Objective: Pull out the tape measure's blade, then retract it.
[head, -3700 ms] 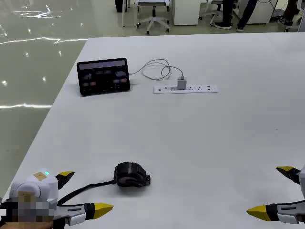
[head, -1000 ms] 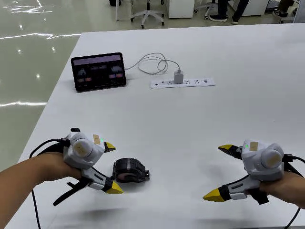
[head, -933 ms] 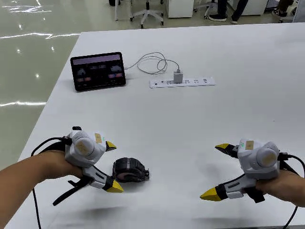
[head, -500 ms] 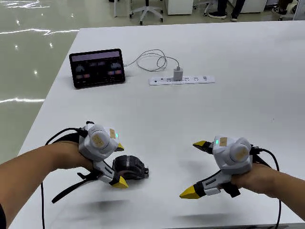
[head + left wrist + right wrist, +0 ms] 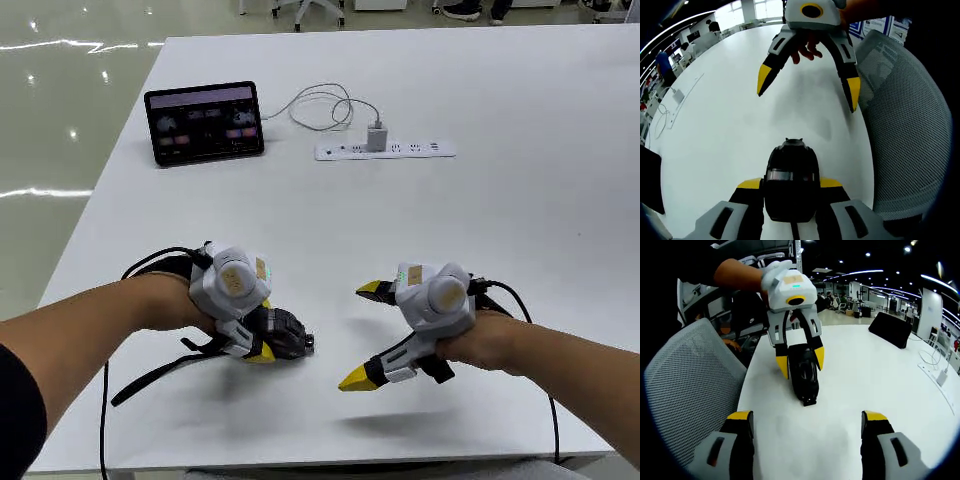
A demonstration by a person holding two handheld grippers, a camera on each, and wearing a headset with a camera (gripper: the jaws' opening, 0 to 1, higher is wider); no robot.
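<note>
Comparing with half a second ago, the left gripper (image 5: 262,330) has moved forward over the tape measure (image 5: 285,334). Its jaws now sit against both flanks of the black case, with no gap visible in the left gripper view, so the case appears clamped. The tape measure rests on the white table (image 5: 400,220) near the person's edge, and the blade is not drawn. The right gripper (image 5: 360,334) has moved in from the right. It holds nothing; its jaws are spread wide and aimed at the hook tab (image 5: 809,401), near it but not touching. Judgement: the case is secured and the pull is not yet begun. Taking the tab is the step in hand.
</note>
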